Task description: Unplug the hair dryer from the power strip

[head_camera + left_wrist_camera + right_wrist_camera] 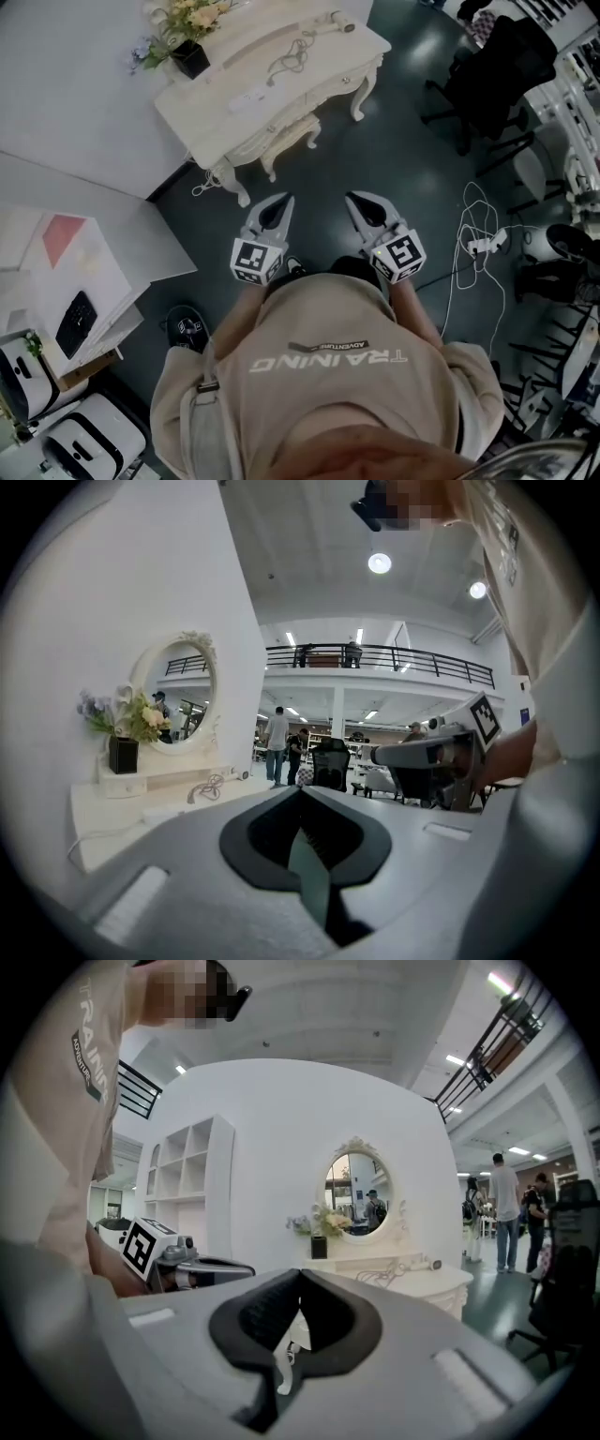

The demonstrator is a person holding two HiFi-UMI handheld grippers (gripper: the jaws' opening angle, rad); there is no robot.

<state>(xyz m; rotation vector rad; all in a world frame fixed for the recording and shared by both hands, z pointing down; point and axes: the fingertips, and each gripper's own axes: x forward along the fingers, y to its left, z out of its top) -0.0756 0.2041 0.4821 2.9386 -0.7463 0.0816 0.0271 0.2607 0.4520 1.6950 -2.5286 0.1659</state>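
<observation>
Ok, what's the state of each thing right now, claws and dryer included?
Left claw, shut, empty.
Right claw, shut, empty.
Hair dryer, lying on the vanity table, untouched.
Dryer cord, loosely coiled on the vanity table; plug too small to tell.
Power strip, flat on the vanity table.
Flower pot, upright.

We stand on a dark grey floor [403, 159], well apart from the cream, carved-leg dressing worktop [220, 127] ahead of us. On it lie a pale hair dryer [336, 21] at the right end, its looped grey cord [291, 56] near the middle, a flat white power strip [248, 98] and a black pot of pale flowers [190, 58] at the left end. Our grey left gripper [284, 202] and grey right gripper [353, 199] point toward the worktop, jaws together and empty. A black office chair [497, 66] stands at the right.
</observation>
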